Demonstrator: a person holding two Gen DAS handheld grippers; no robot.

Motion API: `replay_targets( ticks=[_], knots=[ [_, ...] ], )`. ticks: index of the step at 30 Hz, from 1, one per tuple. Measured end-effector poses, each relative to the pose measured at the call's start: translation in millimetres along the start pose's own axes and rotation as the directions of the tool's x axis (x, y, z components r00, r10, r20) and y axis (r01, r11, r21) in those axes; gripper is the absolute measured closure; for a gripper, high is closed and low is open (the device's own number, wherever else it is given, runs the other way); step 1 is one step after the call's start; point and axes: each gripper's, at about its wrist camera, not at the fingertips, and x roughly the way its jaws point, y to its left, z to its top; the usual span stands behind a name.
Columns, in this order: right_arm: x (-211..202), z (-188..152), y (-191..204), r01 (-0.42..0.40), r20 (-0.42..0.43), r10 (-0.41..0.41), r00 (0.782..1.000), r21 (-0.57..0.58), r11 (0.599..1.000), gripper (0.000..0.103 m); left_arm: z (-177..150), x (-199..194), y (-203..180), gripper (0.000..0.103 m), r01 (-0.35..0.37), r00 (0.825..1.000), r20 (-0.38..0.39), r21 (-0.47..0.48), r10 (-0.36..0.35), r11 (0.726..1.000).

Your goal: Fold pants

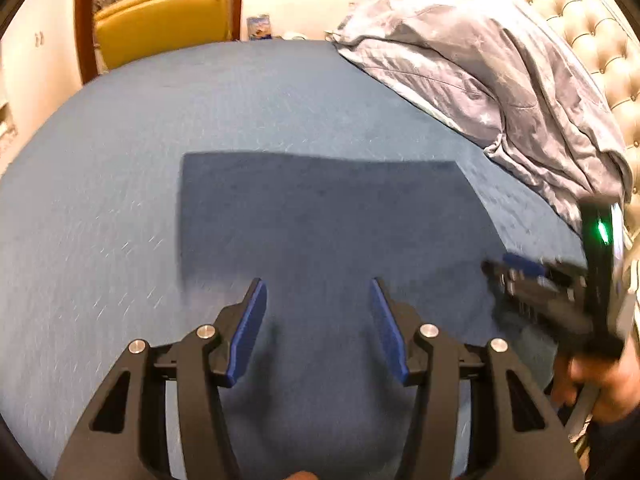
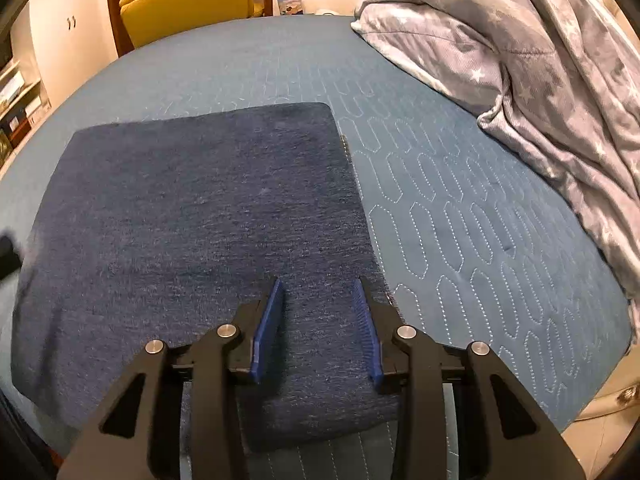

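Blue quilted bed (image 2: 460,208) fills both views, with a grey star-print duvet (image 2: 540,80) bunched at its right and a yellow chair (image 2: 188,4) beyond the far edge. Dark blue pants (image 2: 192,216) lie folded flat into a rectangle (left view blurred). Left tongs (image 1: 318,320) and right tongs (image 2: 318,320) hover over the near edge, both released, nothing between the pads.

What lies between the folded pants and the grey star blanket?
Only bare quilted bedcover separates the pants from the blanket, shown clearest in the right wrist view.
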Motion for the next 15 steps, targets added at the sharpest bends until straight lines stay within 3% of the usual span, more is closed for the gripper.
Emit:
replay_targets(
  ticks=[4,8,10,13,14,15],
  knots=[
    [2.8,-3.8,6.8,0.023,0.003,-0.023,1.000,0.001,1.000,0.068,43.3,35.4,8.1,0.049,-0.048,0.999,0.008,-0.010,0.048,0.999],
    [3.6,-4.0,7.2,0.024,0.002,-0.024,1.000,0.006,1.000,0.068,76.9,95.2,18.6,0.047,-0.080,0.991,-0.114,-0.051,0.073,0.996],
    [4.7,-3.7,7.0,0.027,0.002,-0.027,1.000,0.005,1.000,0.068,81.6,113.0,10.6,0.036,-0.102,0.985,-0.143,-0.003,0.100,0.995],
    [5.2,-3.7,7.9,0.028,0.001,-0.028,1.000,0.004,1.000,0.068,84.0,113.2,-0.1,0.034,-0.141,0.983,-0.117,0.030,0.144,0.990],
    [5.1,-3.5,7.8,0.026,-0.001,-0.026,1.000,0.006,1.000,0.068,82.1,99.9,-4.6,0.031,-0.162,0.983,-0.077,0.034,0.164,0.986],
    [5.1,-3.5,7.8,0.026,-0.001,-0.026,1.000,0.007,1.000,0.068,77.3,87.0,-8.0,0.020,-0.179,0.983,-0.031,0.039,0.180,0.983]
  ],
)
